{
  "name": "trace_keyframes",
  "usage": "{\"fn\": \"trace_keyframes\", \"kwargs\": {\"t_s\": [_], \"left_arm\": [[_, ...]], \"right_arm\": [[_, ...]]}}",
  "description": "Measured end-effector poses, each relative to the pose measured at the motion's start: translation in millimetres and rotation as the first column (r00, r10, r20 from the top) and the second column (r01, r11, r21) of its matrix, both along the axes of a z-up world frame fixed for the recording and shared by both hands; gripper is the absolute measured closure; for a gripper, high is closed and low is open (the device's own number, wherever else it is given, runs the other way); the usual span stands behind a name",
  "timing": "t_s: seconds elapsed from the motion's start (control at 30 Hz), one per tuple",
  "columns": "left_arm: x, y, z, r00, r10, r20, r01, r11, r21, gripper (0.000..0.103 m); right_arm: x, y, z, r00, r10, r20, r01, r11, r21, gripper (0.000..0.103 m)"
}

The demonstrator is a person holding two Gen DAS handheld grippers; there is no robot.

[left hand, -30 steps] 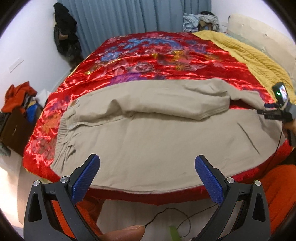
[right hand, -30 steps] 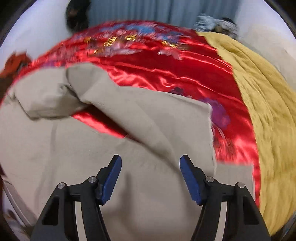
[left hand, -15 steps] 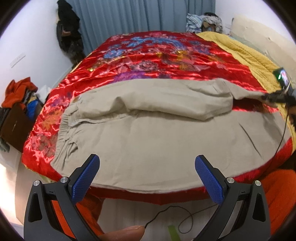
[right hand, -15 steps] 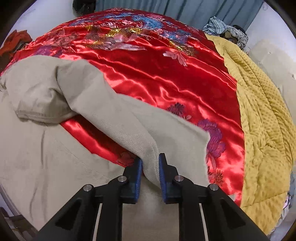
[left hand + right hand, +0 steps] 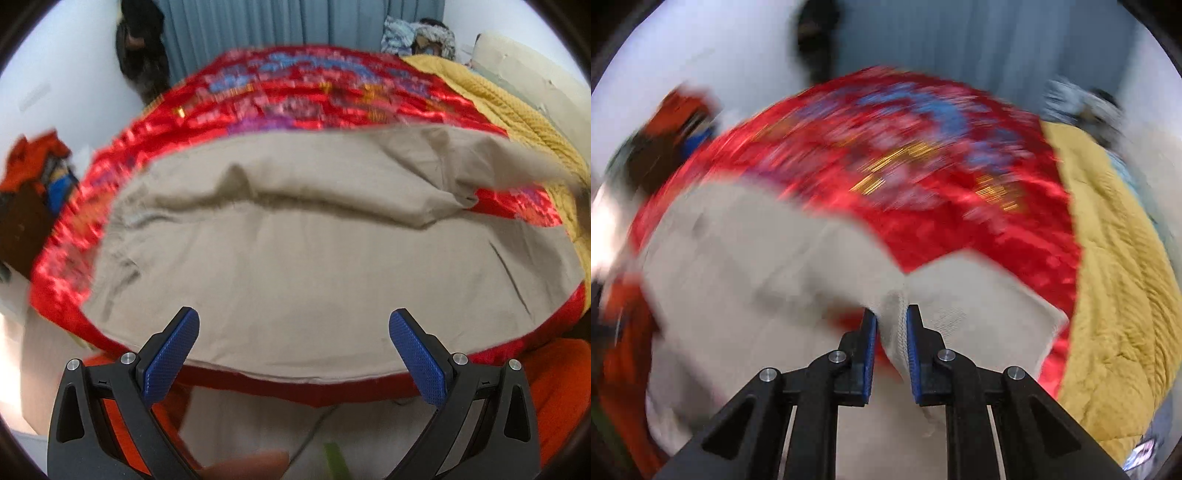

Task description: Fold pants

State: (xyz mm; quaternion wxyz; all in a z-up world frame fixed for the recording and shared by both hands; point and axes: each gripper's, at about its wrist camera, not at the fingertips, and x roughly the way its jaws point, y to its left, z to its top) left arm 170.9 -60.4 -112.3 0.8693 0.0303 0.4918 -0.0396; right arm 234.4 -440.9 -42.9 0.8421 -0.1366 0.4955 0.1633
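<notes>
**First fold only just started**

On my left, the left hand-held gripper [image 5: 293, 352] stands wide open with nothing between its blue pads, low in the frame over the near edge of the beige cotton pants [image 5: 295, 273]. The pants lie spread across the red satin floral bedspread [image 5: 314, 92], with the waistband at centre left and one leg bunched in a ridge across the middle. No neat fold is made yet, as far as I can judge.

On my right, the right hand-held gripper [image 5: 891, 345] has just closed its jaws and is pinched tight on a bunch of the pants' cloth near the leg end, which rises off the bed. A mustard-yellow quilted blanket [image 5: 1115, 280] fills the right of that frame. I reckon carrying that leg over, then the crosswise folds, all remain.
</notes>
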Motion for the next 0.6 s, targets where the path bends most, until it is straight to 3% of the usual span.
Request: {"fn": "trace_keyframes", "kwargs": {"t_s": [0.1,0.17,0.27,0.33,0.43,0.47,0.6], "left_arm": [[32,7,-10,0.998,-0.006,-0.067,-0.002,0.993,-0.115,0.001],[63,7,-11,0.993,-0.026,-0.112,0.002,0.978,-0.208,0.001],[127,4,-18,0.980,-0.086,-0.181,0.002,0.906,-0.423,0.001],[162,3,-27,0.971,-0.099,-0.218,-0.030,0.853,-0.522,0.001],[207,-1,-40,0.955,-0.091,-0.283,-0.104,0.788,-0.607,0.001],[223,-6,-44,0.950,-0.095,-0.299,-0.115,0.780,-0.615,0.002],[255,-17,-51,0.948,-0.052,-0.314,-0.146,0.805,-0.575,0.002]], "right_arm": [[-71,15,-55,0.998,-0.024,-0.062,0.021,0.999,-0.050,0.088],[-101,15,-75,0.994,-0.096,-0.048,0.092,0.992,-0.081,0.088],[-128,9,-71,0.977,-0.206,0.047,0.208,0.977,-0.044,0.088],[-135,3,-60,0.963,-0.250,0.098,0.252,0.968,-0.010,0.088],[-138,-7,-45,0.943,-0.293,0.155,0.295,0.955,0.015,0.088],[-135,-8,-41,0.941,-0.296,0.164,0.299,0.954,0.010,0.089],[-132,-12,-44,0.940,-0.309,0.144,0.310,0.951,0.016,0.091]]}}
